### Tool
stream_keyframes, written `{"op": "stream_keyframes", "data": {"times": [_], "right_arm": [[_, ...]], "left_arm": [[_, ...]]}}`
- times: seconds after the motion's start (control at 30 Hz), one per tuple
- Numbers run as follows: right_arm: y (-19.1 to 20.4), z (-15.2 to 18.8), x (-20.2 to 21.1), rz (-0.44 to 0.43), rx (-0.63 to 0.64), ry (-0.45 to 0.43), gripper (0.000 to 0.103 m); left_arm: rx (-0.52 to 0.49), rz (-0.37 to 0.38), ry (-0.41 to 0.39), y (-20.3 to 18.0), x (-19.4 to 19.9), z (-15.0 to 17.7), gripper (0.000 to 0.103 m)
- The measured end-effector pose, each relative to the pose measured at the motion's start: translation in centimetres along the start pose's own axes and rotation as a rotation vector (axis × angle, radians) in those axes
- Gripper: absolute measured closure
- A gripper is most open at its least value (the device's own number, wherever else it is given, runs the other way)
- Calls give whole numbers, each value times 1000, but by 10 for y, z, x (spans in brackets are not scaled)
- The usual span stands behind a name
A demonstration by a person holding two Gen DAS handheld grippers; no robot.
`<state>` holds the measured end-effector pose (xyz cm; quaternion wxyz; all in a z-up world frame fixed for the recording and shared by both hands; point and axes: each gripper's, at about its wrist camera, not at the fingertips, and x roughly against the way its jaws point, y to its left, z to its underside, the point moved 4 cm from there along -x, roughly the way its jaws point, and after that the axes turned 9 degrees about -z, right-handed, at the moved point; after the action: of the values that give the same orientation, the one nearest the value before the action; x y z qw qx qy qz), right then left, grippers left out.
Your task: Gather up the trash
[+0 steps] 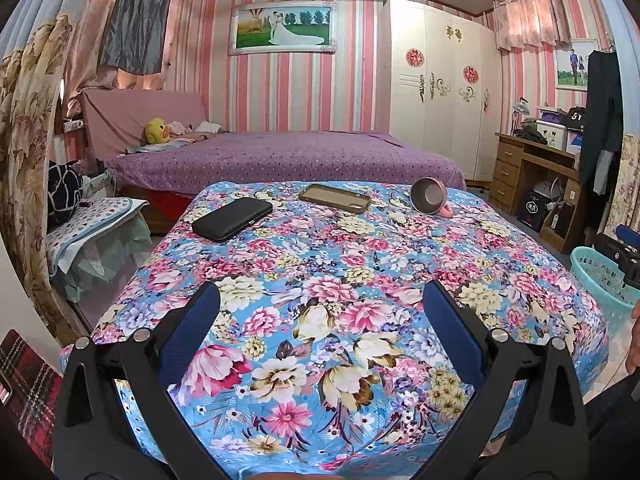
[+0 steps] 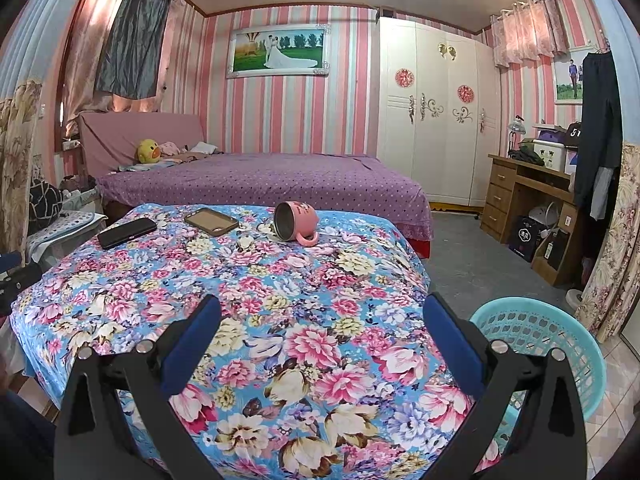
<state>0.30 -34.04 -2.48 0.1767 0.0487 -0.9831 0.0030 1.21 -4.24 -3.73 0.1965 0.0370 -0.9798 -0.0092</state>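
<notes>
A table under a blue floral cloth [image 1: 320, 280] [image 2: 248, 300] fills both views. At its far edge lie a black case [image 1: 232, 219] [image 2: 127, 232], a brown phone case [image 1: 335, 198] [image 2: 211, 221] and a pink mug [image 1: 429, 196] [image 2: 296, 222] tipped on its side. A teal plastic basket [image 1: 600, 280] [image 2: 544, 344] stands on the floor to the table's right. My left gripper [image 1: 320, 304] hovers open over the near cloth, holding nothing. My right gripper [image 2: 320, 316] is open and empty too, over the table's near right part beside the basket.
Behind the table is a bed with a purple dotted cover [image 1: 288, 156] [image 2: 260, 180]. A white wardrobe [image 1: 440, 96] and a wooden desk [image 2: 528, 200] line the right wall. A cluttered low stand [image 1: 92, 220] sits left of the table. A person's hand [image 1: 634, 340] shows at the right edge.
</notes>
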Motion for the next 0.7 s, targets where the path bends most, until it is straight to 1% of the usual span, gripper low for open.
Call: {"op": "stream_keyframes", "data": {"times": [0.7], "right_arm": [[-1,-1,1,1,3,-1,5]], "left_arm": [[1,0,0,0,0,0,5]]}}
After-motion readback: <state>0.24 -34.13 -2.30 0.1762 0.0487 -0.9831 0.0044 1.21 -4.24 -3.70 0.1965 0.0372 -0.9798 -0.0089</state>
